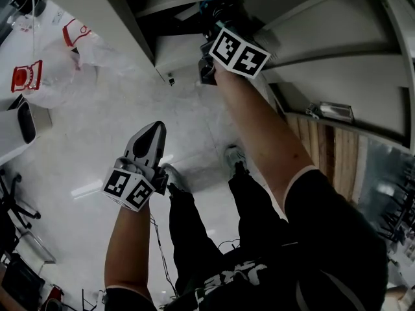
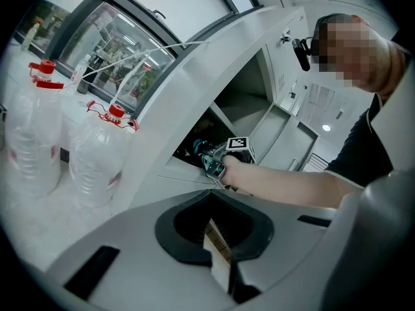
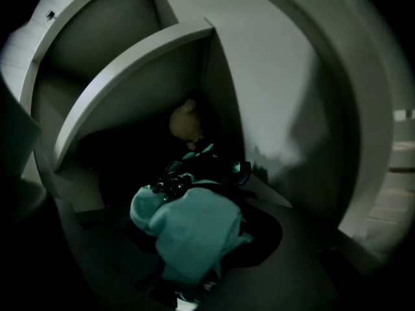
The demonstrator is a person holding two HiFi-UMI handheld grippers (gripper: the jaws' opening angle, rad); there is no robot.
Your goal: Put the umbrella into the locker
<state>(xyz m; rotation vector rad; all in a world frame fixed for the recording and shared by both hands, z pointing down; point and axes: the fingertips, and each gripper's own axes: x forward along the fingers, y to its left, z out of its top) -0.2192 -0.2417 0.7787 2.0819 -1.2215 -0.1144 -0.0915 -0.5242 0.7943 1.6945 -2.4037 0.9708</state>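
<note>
The folded teal umbrella (image 3: 194,229) fills the middle of the right gripper view, its dark handle end (image 3: 175,181) pointing into the dim locker compartment (image 3: 272,96). My right gripper (image 3: 194,251) is shut on it; its jaws are mostly hidden by the fabric. In the head view the right gripper (image 1: 217,18) reaches into the open grey locker (image 1: 181,50), with a bit of the teal umbrella (image 1: 206,6) showing. The left gripper view shows the right gripper (image 2: 214,161) and umbrella (image 2: 201,149) at the locker's opening (image 2: 246,102). My left gripper (image 1: 148,144) hangs over the floor, shut and empty.
Large clear water bottles (image 2: 32,135) with red caps (image 2: 97,161) stand on the pale floor left of the locker; the bottles (image 1: 39,76) also show in the head view. A pale round object (image 3: 185,122) sits deep inside the compartment. Wooden slats (image 1: 331,148) lie at the right.
</note>
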